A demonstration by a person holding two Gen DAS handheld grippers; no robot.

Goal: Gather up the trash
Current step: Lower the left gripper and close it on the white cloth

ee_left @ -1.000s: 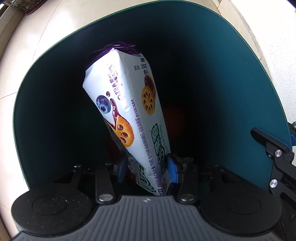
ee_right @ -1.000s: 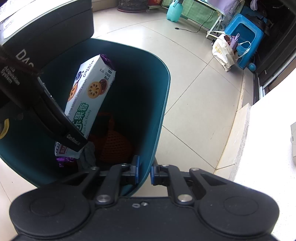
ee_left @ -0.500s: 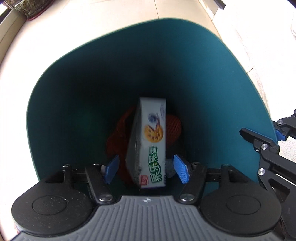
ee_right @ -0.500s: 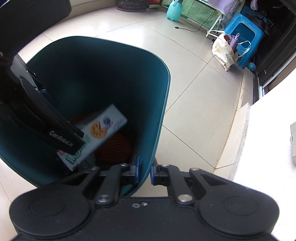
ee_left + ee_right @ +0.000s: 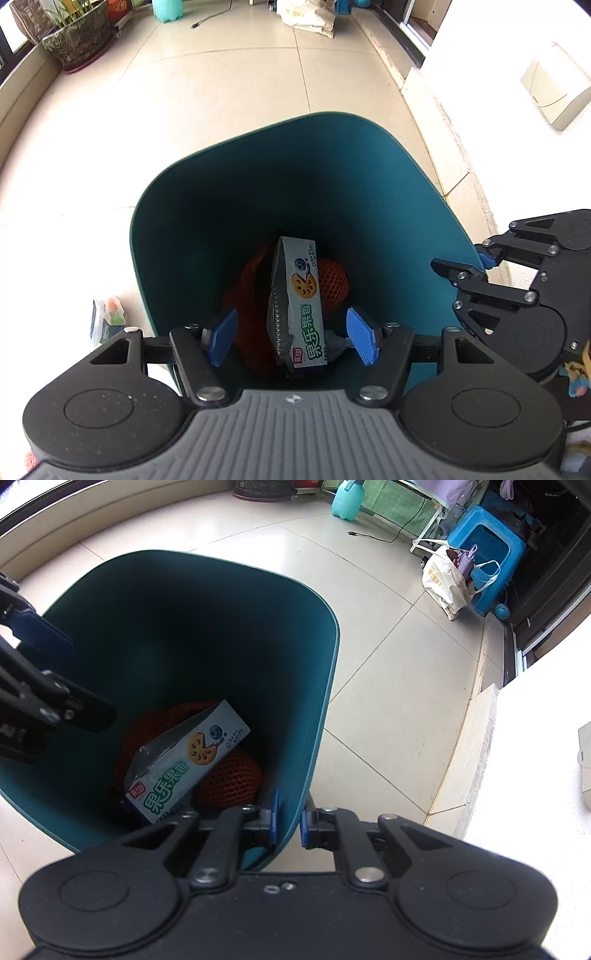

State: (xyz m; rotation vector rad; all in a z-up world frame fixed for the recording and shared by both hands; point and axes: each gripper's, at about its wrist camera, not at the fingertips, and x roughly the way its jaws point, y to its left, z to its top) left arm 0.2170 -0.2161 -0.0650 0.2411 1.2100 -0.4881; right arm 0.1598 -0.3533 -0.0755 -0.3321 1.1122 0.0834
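Hovering above the teal bin [image 5: 177, 236], left gripper [image 5: 291, 336] has jaws apart and empty; the biscuit packet [image 5: 301, 295] lies inside on orange netting [image 5: 229, 779]. Drop step looks done; next calls for fetching more trash. Right gripper [image 5: 288, 821] clamps the bin's rim, angled downward.

The floor [image 5: 388, 672] is made of pale glossy tiles. A teal bin [image 5: 325, 672] is standing directly on it. Farther away, a blue stool [image 5: 491, 550], a white bag [image 5: 447, 579] just beside it, a teal bottle [image 5: 347, 498] and a black cable [image 5: 384, 535] are also lying on the floor, and a plant pot [image 5: 75, 40] is sitting near the wall.
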